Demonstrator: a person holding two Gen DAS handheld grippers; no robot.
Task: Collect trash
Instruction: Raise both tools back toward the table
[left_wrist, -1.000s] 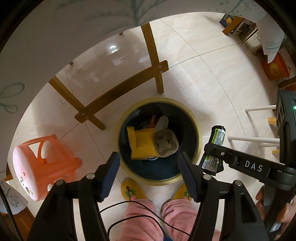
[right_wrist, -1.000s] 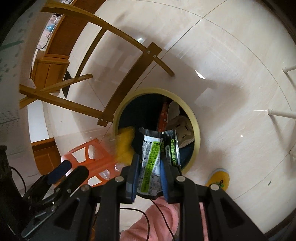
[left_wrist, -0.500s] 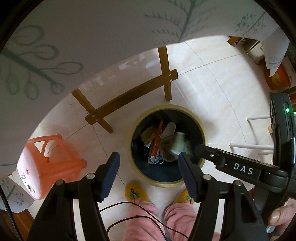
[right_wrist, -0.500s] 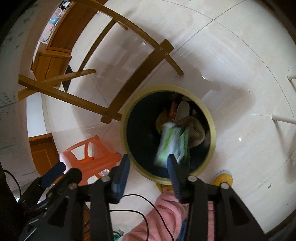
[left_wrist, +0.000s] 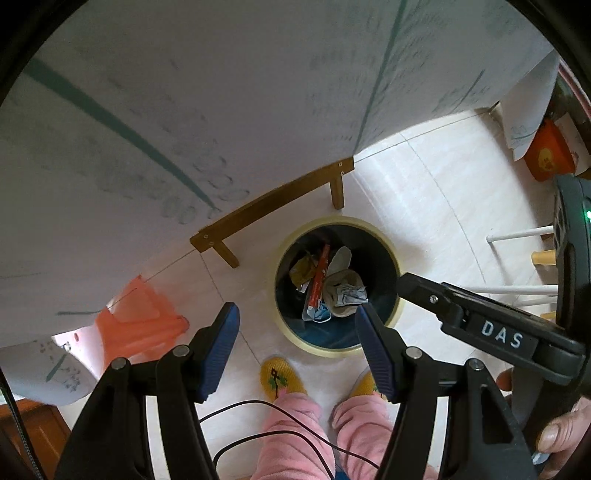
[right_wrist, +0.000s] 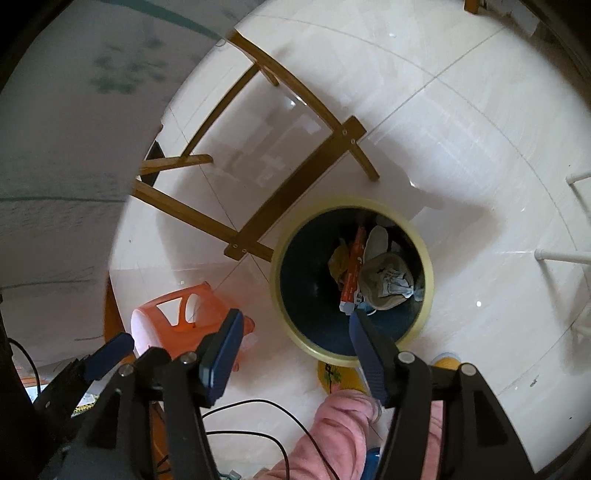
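- Looking down from your left gripper (left_wrist: 297, 332), you had the tablecloth (left_wrist: 221, 92) filling the upper left of the view, with the orange stool (left_wrist: 140, 325) on the floor at the lower left, partly blurred.
- You held the left gripper with its blue-padded fingers (left_wrist: 221, 347) spread wide and nothing between them, above the floor just short of the bin's near rim.
- Right of the stool, the wooden table frame (left_wrist: 273, 201) stood on the pale tiles, near the bin's far side.
- The bin (left_wrist: 334, 347) sat right of centre, dark inside with a pale yellow rim, and your yellow slippers (left_wrist: 277, 378) stood just beside its near edge.
- The trash (left_wrist: 328, 284) lay inside the bin: a yellow wrapper on the left, a red box leaning upright in the middle, crumpled paper and a grey carton on the right.
- At the far right, your right gripper (right_wrist: 295, 339) reached in over the bin's rim in the left camera.
- From its own camera, the right gripper was also spread wide and empty, its right finger (right_wrist: 365, 350) overlapping the bin's near rim (right_wrist: 325, 350) and the stool (right_wrist: 184, 306) behind its left finger.
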